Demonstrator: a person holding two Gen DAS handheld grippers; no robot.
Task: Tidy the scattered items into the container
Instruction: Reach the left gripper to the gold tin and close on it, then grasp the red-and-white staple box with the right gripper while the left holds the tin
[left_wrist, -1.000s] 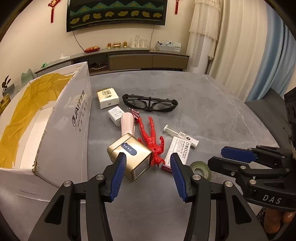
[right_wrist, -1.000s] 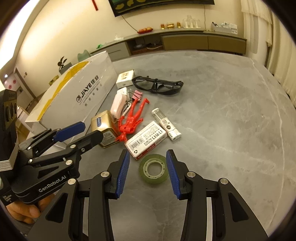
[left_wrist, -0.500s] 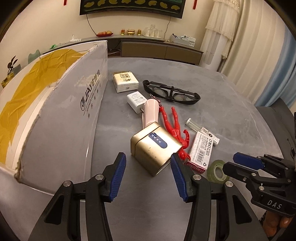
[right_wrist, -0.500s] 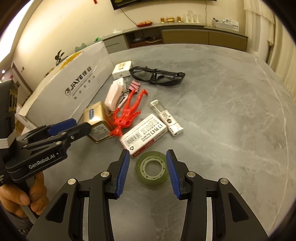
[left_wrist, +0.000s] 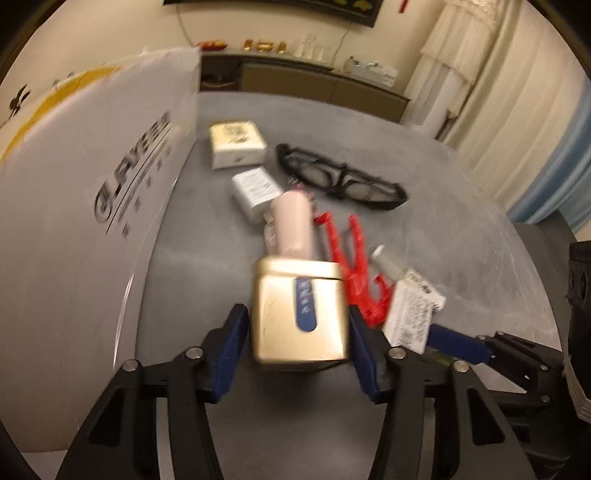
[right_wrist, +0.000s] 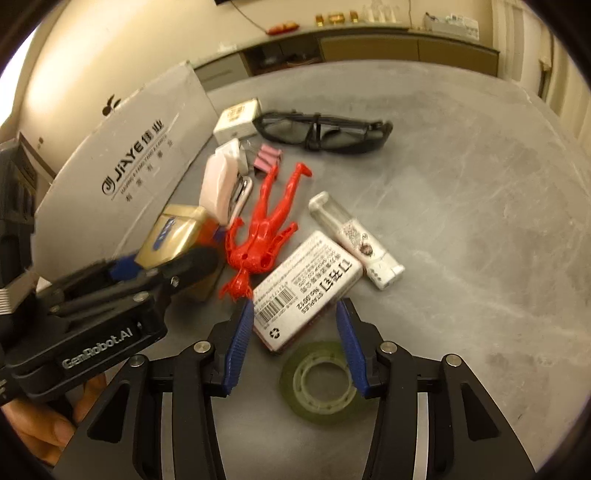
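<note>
Glossy gold metal tin (left_wrist: 301, 317), shiny red plastic figure (right_wrist: 264, 236), matt grey stone-like table (right_wrist: 461, 192), white cardboard box (right_wrist: 122, 173)

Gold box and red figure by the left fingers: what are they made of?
Gold rectangular box: probably thin metal tin, brushed satin sheen, seamed lid edge, blue oval label; blur leaves metallised card possible. Red humanoid figure: moulded plastic, glossy, uniform colour, specular highlights on the limbs.
</note>
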